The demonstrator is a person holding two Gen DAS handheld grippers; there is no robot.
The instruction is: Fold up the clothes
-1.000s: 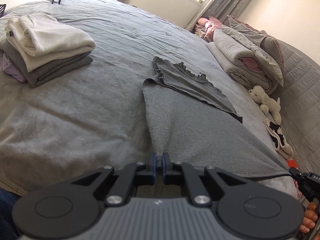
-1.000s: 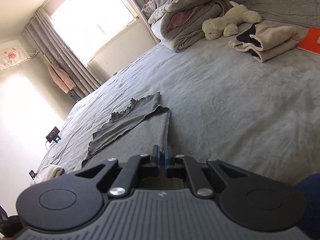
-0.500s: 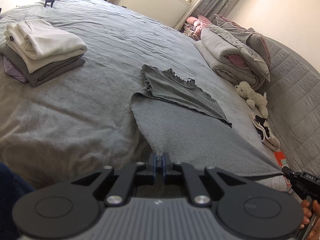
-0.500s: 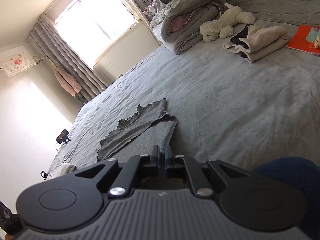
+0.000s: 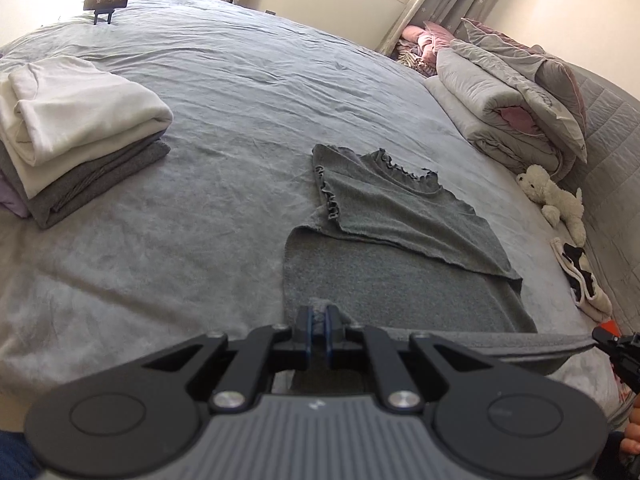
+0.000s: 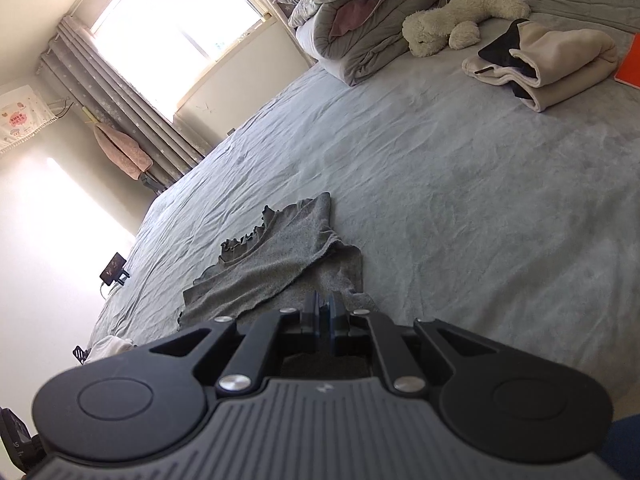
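A grey knit top [image 5: 392, 248] [image 6: 276, 264] with a ruffled collar lies in the middle of the bed, its sleeves folded across the body. My left gripper [image 5: 318, 320] is shut on the near left corner of its hem, a small tuft of grey cloth pinched between the pads. My right gripper [image 6: 326, 312] is shut on the near right corner, and shows at the right edge of the left wrist view as a black tip [image 5: 612, 342]. The hem stretches taut between the two grippers, lifted off the bed.
A stack of folded clothes [image 5: 72, 136], white on grey, sits at the bed's left. Rolled duvets and pillows [image 5: 516, 108], a white plush toy [image 6: 460, 12], a folded beige garment [image 6: 548, 60] and an orange book [image 6: 630, 64] lie at the right. A phone on a stand [image 5: 106, 2] is at the far edge.
Both grippers pulled back a little, then came forward over the bed with the hem, which now folds up over the lower body of the top. The grip is unchanged.
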